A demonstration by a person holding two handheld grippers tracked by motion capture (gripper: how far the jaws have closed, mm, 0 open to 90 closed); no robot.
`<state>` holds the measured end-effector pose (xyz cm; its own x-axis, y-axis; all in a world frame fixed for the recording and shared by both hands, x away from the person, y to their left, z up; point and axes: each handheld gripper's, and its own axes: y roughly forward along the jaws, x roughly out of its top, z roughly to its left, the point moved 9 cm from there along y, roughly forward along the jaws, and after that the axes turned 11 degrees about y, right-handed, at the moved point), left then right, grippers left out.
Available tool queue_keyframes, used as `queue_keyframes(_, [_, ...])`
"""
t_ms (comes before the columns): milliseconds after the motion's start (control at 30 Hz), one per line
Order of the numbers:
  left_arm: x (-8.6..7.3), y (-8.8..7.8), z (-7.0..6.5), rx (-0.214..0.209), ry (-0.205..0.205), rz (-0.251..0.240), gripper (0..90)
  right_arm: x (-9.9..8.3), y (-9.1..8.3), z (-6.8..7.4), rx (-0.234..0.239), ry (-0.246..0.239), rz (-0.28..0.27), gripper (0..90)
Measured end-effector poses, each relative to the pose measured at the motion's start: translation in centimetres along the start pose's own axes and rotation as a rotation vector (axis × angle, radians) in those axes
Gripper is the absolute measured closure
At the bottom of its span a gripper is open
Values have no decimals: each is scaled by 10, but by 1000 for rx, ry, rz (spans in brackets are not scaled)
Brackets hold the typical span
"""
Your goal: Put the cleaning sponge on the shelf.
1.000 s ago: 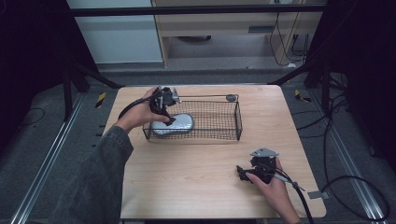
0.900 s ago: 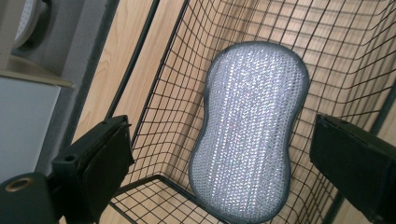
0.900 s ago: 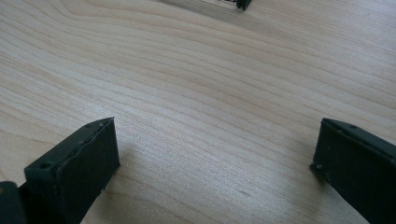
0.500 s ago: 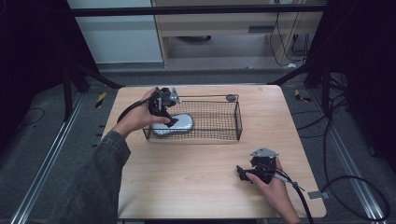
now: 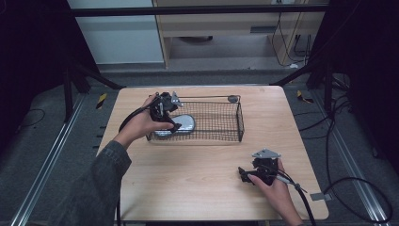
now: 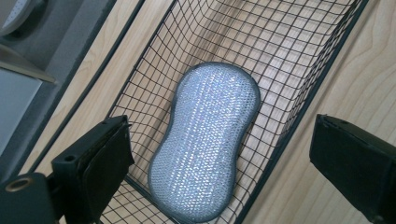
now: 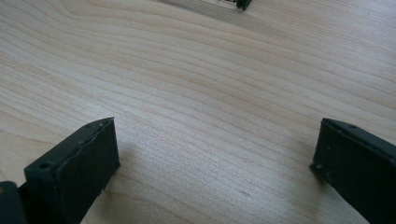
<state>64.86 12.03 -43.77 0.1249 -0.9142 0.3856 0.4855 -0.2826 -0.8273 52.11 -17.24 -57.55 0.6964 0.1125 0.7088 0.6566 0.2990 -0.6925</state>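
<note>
- My left gripper (image 5: 175,126) has drifted a little along the near-left end of the wire basket (image 5: 237,123) over the last second, where the earlier high views had it slightly farther left. Its jaws have just been opening again, with nothing pinched between them.
- In the left gripper view those jaws stand wide and released, and the silver scrubbing pad (image 6: 205,140) lies below them on the basket floor, untouched by either pad.
- I judge that the pad has been dropped off and my left hand (image 5: 141,125) is backing away from it.
- The pad is peanut-shaped and lies flat in the left end of the basket. In the high view its long axis runs along the basket's length, left to right, with one rounded end towards the open middle.
- My right gripper (image 5: 242,175) rests on the bare wooden table (image 5: 188,179), well apart from the basket, jaws spread wide and holding nothing.
</note>
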Motion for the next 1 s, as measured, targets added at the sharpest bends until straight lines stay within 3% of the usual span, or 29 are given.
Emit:
queue_keyframes(233, [2, -4, -8, 24, -44, -8, 43, 0, 0, 0, 1, 0, -1, 5])
queue_keyframes(633, [4, -11, -22, 51, -65, -38, 39, 0, 0, 0, 0, 0, -1, 5])
queue_keyframes(1000, [1, -21, -30, 72, -108, -66, 39, 0, 0, 0, 0, 0, -1, 5])
